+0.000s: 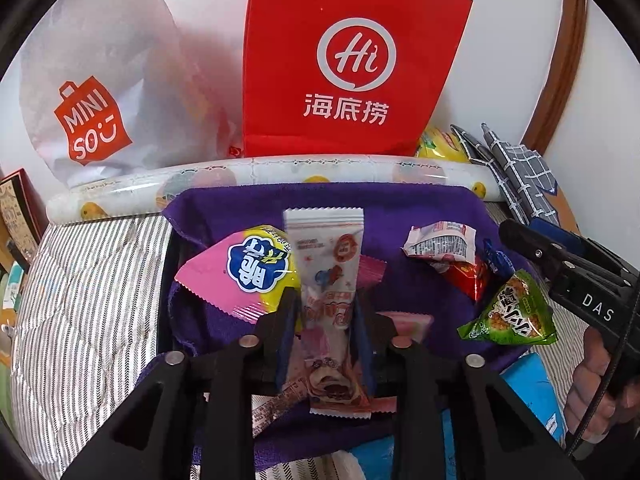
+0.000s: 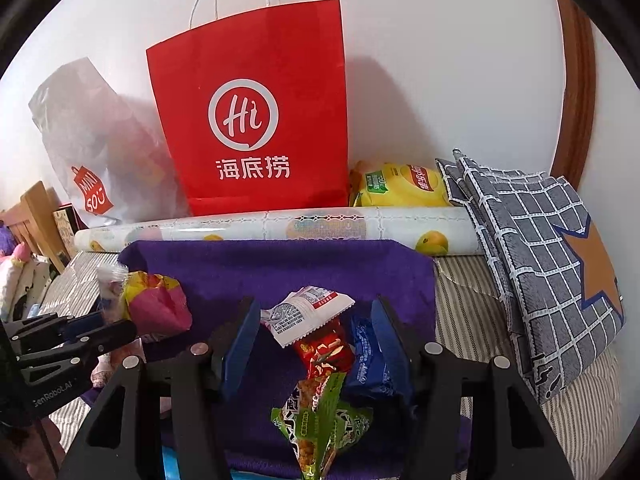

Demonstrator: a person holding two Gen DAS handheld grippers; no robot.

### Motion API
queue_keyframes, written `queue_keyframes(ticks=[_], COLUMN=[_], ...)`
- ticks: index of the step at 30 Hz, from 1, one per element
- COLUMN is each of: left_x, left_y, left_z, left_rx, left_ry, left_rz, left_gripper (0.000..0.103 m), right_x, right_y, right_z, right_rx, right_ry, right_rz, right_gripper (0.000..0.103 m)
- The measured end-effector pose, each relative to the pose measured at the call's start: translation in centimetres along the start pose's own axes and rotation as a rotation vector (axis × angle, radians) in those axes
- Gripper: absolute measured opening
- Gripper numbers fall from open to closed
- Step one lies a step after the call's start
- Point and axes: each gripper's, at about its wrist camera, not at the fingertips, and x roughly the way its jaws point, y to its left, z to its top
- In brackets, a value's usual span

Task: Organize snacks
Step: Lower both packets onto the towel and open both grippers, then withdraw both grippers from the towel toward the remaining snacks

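**Both wrist views, snacks on the towel.** My left gripper (image 1: 324, 296) points down at a purple towel (image 1: 420, 208) spread over a striped cover (image 1: 88, 280). Its jaws stand narrowly apart, one on each side of a long white packet (image 1: 326, 264) that runs lengthwise between them. The pads sit close against its edges, but I cannot tell whether they press. Just left of this packet, partly under it, lies a pink-and-yellow packet (image 1: 240, 272).

My right gripper (image 2: 316, 308) hangs over the towel's right half with its jaws spread and pinching nothing. Between them, on the towel, lie a crumpled white packet (image 2: 304, 312), a red packet (image 2: 324, 356) and a blue packet (image 2: 368, 360) (the blue one lies against the right-hand pad). A green packet (image 2: 316, 420) lies nearest the camera, at the towel's edge. A person's hand (image 1: 600, 392) grips the right gripper's handle.

Behind the towel a roll printed with fruit (image 2: 280, 228) lies crosswise. Beyond it, against the wall, a red paper bag (image 2: 248, 120) stands upright, with a white plastic bag (image 1: 100, 80) on its left and a yellow packet (image 2: 400, 184) on its right. A folded checked cloth (image 2: 540, 248) leans at the far right.
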Motion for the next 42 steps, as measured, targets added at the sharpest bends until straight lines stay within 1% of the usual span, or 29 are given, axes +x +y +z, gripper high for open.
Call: queue_keyframes(ticks=[1,4,13,16,18,21,24,27,31,36,42], left_x=[0.0,-0.3,-1.8,-2.9,-3.7,-4.8,-5.2,-6.0,-7.8,-9.3,-10.8], left_y=[0.0,0.1,0.4,0.1,-0.1,-0.2,0.1,0.6,1.3,2.5,3.6], left_z=[0.0,0.2,0.8,1.0,1.0,0.0,-1.6,-3.2,-5.5,-7.5,-9.2], left_rx=[-0.002,-0.008,-0.032,-0.024,-0.016,-0.007,-0.009,-0.016,0.004,-0.008,-0.046], left_ry=[0.001,-0.004,-0.026,-0.042,-0.053,-0.058,-0.033,-0.014,-0.006,0.008,0.012], left_rz=[-0.002,-0.010,-0.031,-0.037,-0.045,-0.054,-0.053,-0.051,-0.026,-0.004,-0.021], left_gripper=[0.039,0.045,0.047,0.047,0.049,0.051,0.051,0.051,0.051,0.051,0.051], right_x=[0.0,-0.1,-0.6,-1.3,-2.1,-3.9,-6.0,-7.6,-9.0,-10.6,-12.1], right_y=[0.0,-0.1,0.0,0.2,0.3,0.6,1.3,1.9,2.0,2.1,3.6], right_z=[0.0,0.1,0.3,0.5,0.3,-0.3,-1.5,-3.2,-5.2,-7.2,-8.3], right_rx=[0.001,0.003,0.001,0.005,0.013,0.012,-0.009,-0.018,0.034,0.107,0.110], right_ry=[0.000,-0.004,-0.014,-0.017,-0.017,-0.015,-0.034,-0.022,0.005,0.057,0.102], right_rz=[0.000,-0.002,-0.021,-0.050,-0.055,-0.037,-0.065,-0.086,-0.061,0.011,0.094], right_gripper=[0.056,0.056,0.056,0.056,0.056,0.056,0.056,0.056,0.056,0.056,0.056])
